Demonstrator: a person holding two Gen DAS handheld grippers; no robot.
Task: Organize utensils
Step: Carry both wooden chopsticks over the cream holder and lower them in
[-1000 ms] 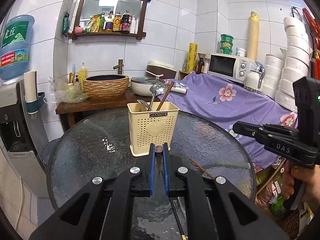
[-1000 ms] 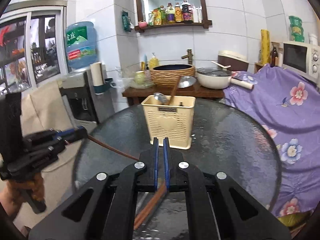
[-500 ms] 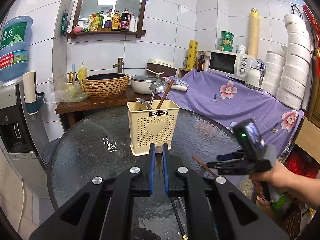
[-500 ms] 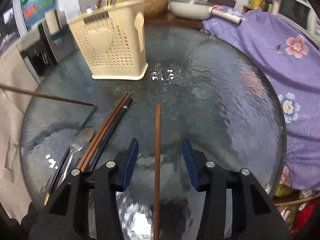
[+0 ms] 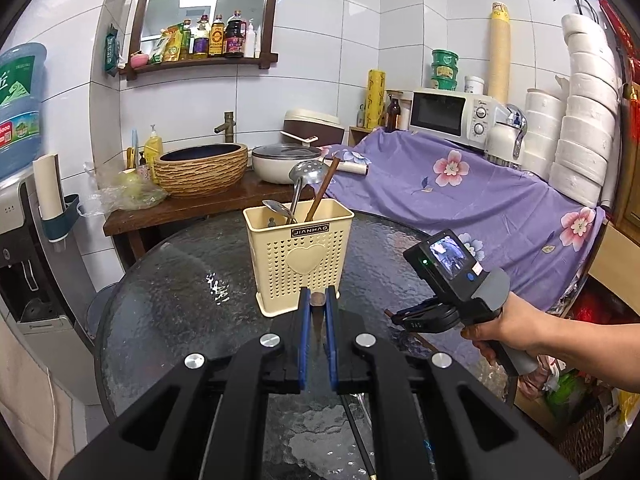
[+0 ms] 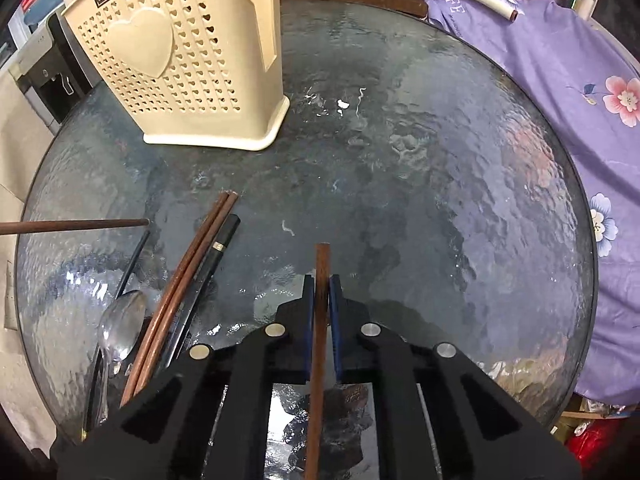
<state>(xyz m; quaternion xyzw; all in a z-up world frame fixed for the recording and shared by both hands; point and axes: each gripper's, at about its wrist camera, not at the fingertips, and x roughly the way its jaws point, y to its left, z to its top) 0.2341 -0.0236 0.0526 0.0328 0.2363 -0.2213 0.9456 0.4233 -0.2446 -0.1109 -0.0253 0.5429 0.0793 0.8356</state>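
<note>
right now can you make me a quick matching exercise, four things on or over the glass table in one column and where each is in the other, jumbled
Things:
1. slotted ladle
2. metal spoon
3. single brown chopstick
4. pair of brown chopsticks

Places:
A. lying on the glass table, side by side, beside a black chopstick
B. clamped in the right claw
C. standing in the cream utensil holder
D. lying flat near the table's edge, left of the chopsticks

Pairs: 1-C, 2-D, 3-B, 4-A

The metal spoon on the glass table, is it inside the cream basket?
No, the metal spoon lies flat on the glass table, apart from the cream basket.
</note>
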